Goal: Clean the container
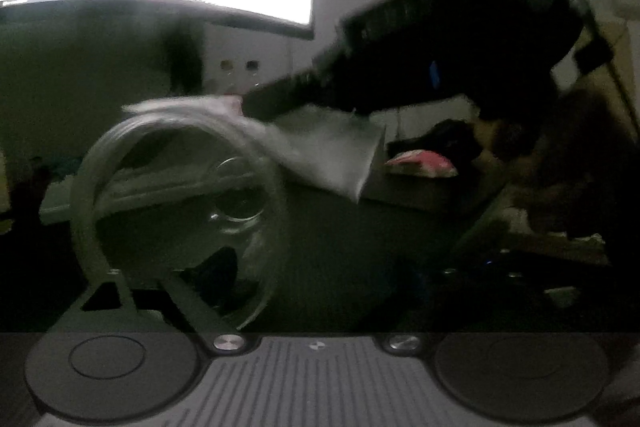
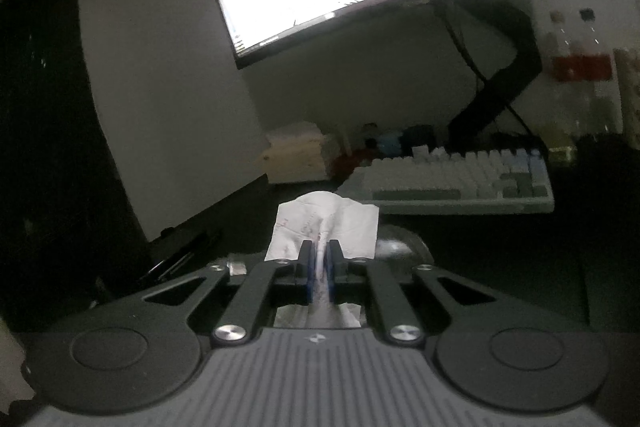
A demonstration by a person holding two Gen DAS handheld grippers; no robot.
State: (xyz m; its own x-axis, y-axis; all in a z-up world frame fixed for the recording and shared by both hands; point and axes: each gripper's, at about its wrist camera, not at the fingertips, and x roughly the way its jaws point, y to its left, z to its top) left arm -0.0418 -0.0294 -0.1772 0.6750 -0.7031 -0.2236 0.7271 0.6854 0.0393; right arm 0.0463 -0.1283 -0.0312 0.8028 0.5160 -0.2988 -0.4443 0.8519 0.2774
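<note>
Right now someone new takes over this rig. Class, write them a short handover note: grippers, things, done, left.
Left gripper: jaws wide. The jar is close in front, mouth facing its camera, and no grip is seen.
Right gripper: shut on the tissue.
Things: the tissue drapes over the jar's top rim.
Done: tissue picked up and brought to the jar.
Left: wipe the rim and inside. It is too dark to judge how clean the jar is.
</note>
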